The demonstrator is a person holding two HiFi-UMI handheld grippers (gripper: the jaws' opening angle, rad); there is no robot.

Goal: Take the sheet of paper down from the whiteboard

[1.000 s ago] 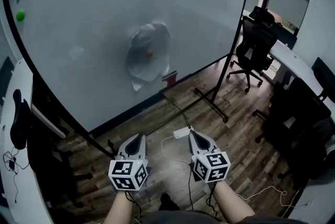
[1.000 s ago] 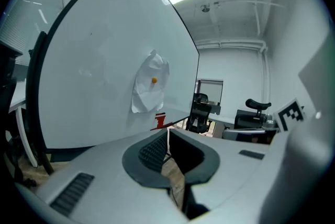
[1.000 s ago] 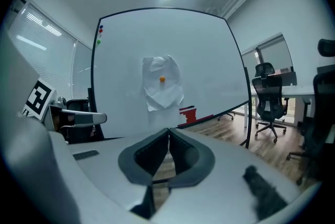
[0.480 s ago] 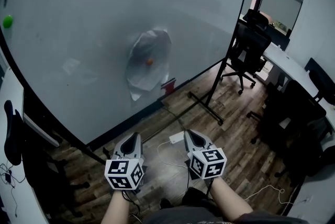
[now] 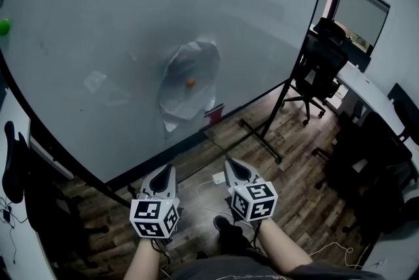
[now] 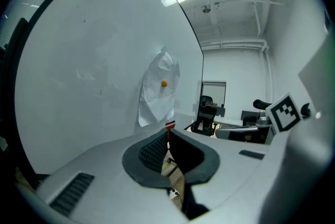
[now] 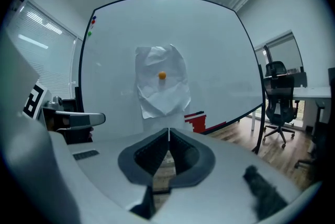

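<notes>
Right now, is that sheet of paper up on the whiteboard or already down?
Up. The crumpled sheet of paper hangs on the whiteboard, pinned by an orange magnet at its middle.

Left gripper (image 5: 166, 169) and right gripper (image 5: 230, 163), lower centre of the head view: pale grey shells with dark inner faces, each tapering to a point. At the rear of each sits a white cube, left cube (image 5: 155, 218) and right cube (image 5: 253, 200), with black square markers on every visible face. Forearms (image 5: 147, 262) are bare below the cubes. Dark grey clothing (image 5: 216, 270) runs along the bottom edge, with a dark shoe (image 5: 226, 227) just above it.

Gripper views: smooth off-white shell. Dark grey pads (image 6: 152, 152) with a fine ribbed grid sit in a rounded dark collar. Slotted vent (image 6: 73, 192) at lower left of the left gripper view. Dark fuzzy patch (image 7: 264, 192) at lower right of the right gripper view.
</notes>
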